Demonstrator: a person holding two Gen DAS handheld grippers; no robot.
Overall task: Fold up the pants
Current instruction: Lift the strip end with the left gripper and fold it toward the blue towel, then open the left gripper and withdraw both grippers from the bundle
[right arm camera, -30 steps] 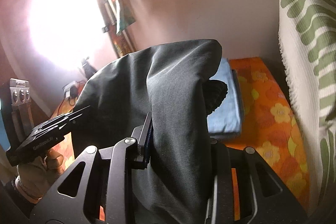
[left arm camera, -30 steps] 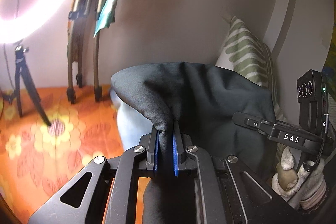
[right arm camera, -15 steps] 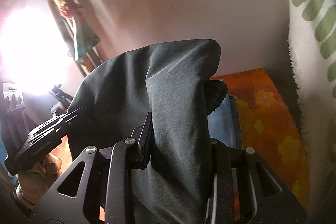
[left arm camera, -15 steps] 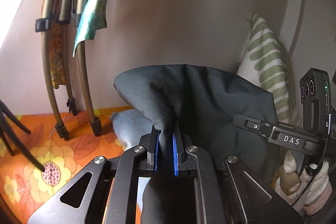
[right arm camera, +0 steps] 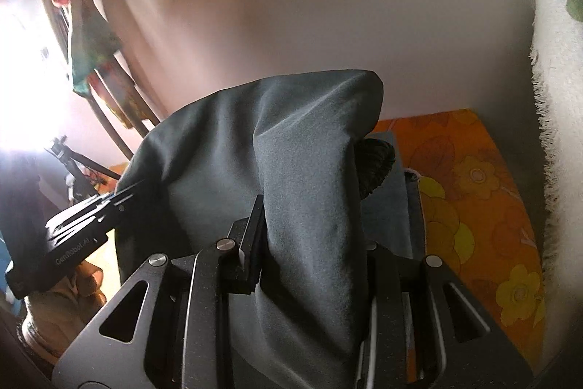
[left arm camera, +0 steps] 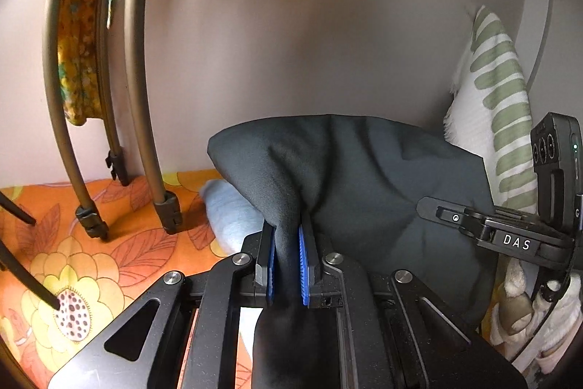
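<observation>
Dark grey soft fabric, the pants (left arm camera: 364, 177), held up in the air between both grippers, above the orange floral bedspread (left arm camera: 73, 272). Left gripper (left arm camera: 288, 265) pinches a bunched fold between its blue pads (left arm camera: 302, 261), cloth draping over and down behind the jaws. Right gripper (right arm camera: 309, 243) also clamps the pants (right arm camera: 291, 141); only one finger shows, the other is buried under fabric, but the cloth is gathered tight there, so I judge it closed on the garment.

Handling, judged: light, limp, no stiffness, sags at once where unsupported. Smooth weave, may slip if pinched on a single layer; better hold is a thick edge such as waistband or hem. A ribbed dark cuff or band (right arm camera: 375, 166) peeks out beside the right gripper.

Around: light blue folded cloth (left arm camera: 229, 217) lying on the bedspread below the pants, likely in the landing spot. Brown curved rack legs (left arm camera: 145, 119) standing at the far edge by the wall, colourful cloths hanging on them. Green-striped white pillow (left arm camera: 499, 90) at the right edge against the wall. Tripod legs (left arm camera: 22, 276) at the left edge. Room to lay the pants flat looks tight.
</observation>
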